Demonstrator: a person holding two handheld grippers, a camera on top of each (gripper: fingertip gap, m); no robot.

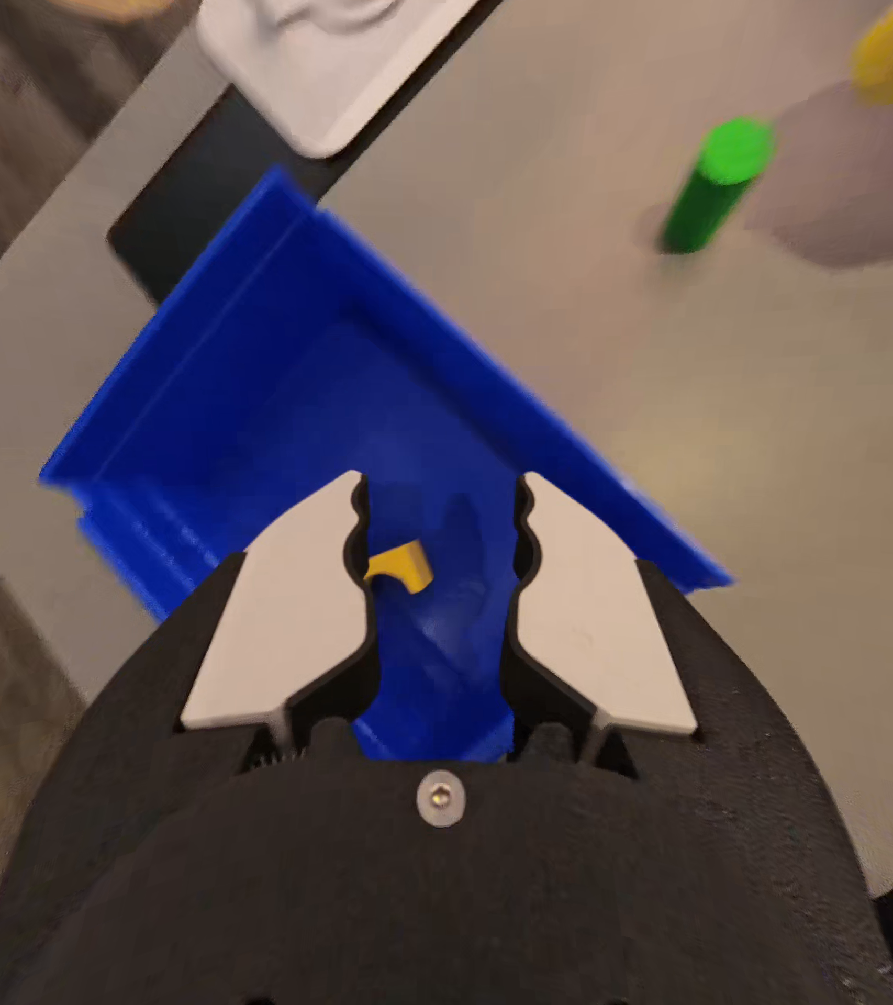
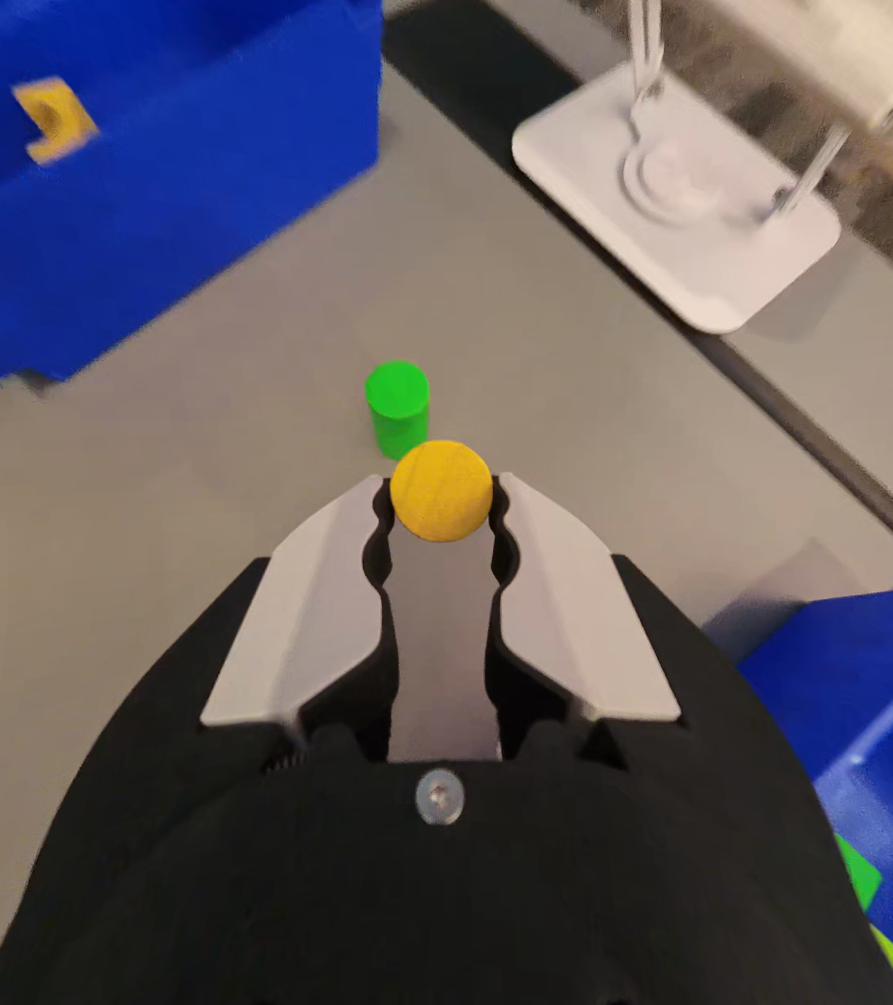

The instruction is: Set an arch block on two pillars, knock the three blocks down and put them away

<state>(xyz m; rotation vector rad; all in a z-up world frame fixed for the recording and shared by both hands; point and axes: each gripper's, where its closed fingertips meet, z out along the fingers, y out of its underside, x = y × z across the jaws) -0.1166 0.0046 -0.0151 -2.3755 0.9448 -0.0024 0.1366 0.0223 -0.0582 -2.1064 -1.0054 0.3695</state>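
- The yellow wooden cylinder pillar point(image 2: 441, 491) is clamped end-on between the right claw point(image 2: 441, 484) tips, held above the grey surface point(image 2: 270, 489).
- The green wooden cylinder pillar point(image 2: 397, 408) stands upright on the surface just beyond it.
- The yellow wooden arch block point(image 1: 400, 565) lies inside the blue plastic bin point(image 1: 270, 380), under the left claw point(image 1: 440, 484), which is spread and empty.
- Judgement: building is under way; next, stand the yellow pillar near the green one, spaced for the arch, while the left claw descends to grip the arch.

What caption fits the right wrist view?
Right gripper grips a yellow cylinder in front of an upright green cylinder on the table.
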